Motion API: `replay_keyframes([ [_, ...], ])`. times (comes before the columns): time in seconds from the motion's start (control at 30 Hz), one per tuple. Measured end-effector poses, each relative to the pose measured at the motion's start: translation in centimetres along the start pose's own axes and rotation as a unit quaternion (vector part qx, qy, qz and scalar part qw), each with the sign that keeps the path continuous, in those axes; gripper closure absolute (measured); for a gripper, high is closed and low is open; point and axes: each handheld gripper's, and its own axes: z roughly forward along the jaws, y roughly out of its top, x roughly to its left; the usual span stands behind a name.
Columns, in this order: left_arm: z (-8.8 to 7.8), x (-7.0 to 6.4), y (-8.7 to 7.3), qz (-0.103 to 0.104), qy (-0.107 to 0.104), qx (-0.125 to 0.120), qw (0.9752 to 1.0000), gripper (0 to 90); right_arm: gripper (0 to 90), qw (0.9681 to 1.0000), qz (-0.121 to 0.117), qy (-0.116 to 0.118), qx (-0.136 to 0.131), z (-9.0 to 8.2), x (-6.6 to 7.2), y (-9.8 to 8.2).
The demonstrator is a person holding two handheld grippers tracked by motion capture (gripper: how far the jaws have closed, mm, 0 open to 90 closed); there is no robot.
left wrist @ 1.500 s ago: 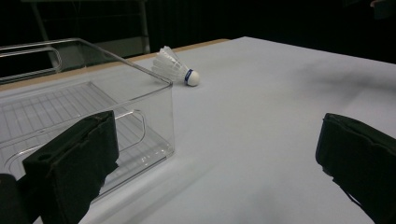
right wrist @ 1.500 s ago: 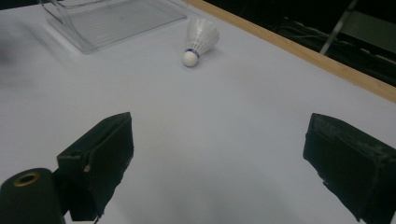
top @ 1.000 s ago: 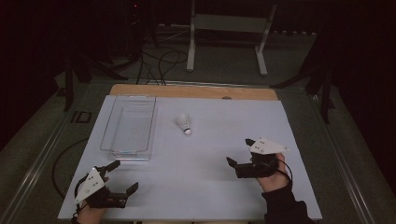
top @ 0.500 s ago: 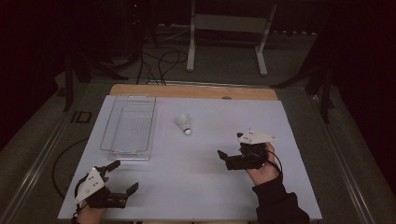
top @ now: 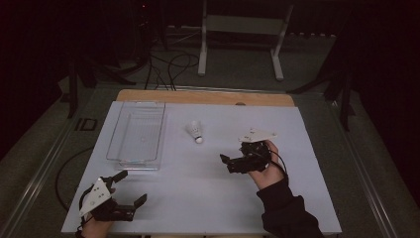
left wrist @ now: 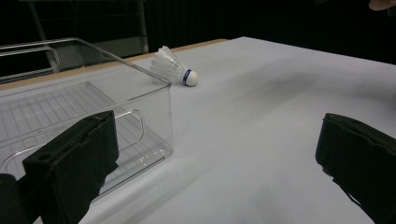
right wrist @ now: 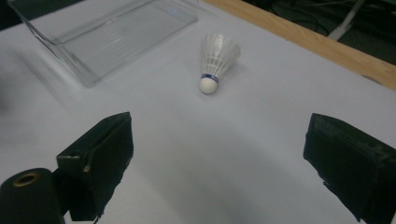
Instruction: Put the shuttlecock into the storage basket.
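Clear glossy plastic bin (top: 137, 133), matt white tabletop (top: 208, 188)

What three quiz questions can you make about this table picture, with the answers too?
1. True or false: the shuttlecock lies inside the clear box.
2. Which gripper is nearer the shuttlecock: A left gripper, B right gripper?
3. Fill in: both grippers have their jaws ____.

Key: 1 false, it lies on the white table beside the box. 2 B. 3 open.
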Motion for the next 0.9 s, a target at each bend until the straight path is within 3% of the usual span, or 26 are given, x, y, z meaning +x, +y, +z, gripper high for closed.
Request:
replay_keyframes([
  [0.23,0.0,0.0,0.0,-0.002,-0.002,-0.001,1.0,0.2,7.9,0.9996,-0.01,-0.006,0.028,1.8,0.8,0.9],
  [0.57,0.0,0.0,0.0,-0.004,-0.004,-0.004,1.0,0.2,7.9,0.9989,0.007,-0.001,0.046,3.9,1.9,2.4],
  [0.9,0.0,0.1,0.0,-0.004,-0.004,-0.002,1.0,0.2,7.9,0.9973,0.017,-0.013,0.07,6.2,2.5,3.4],
])
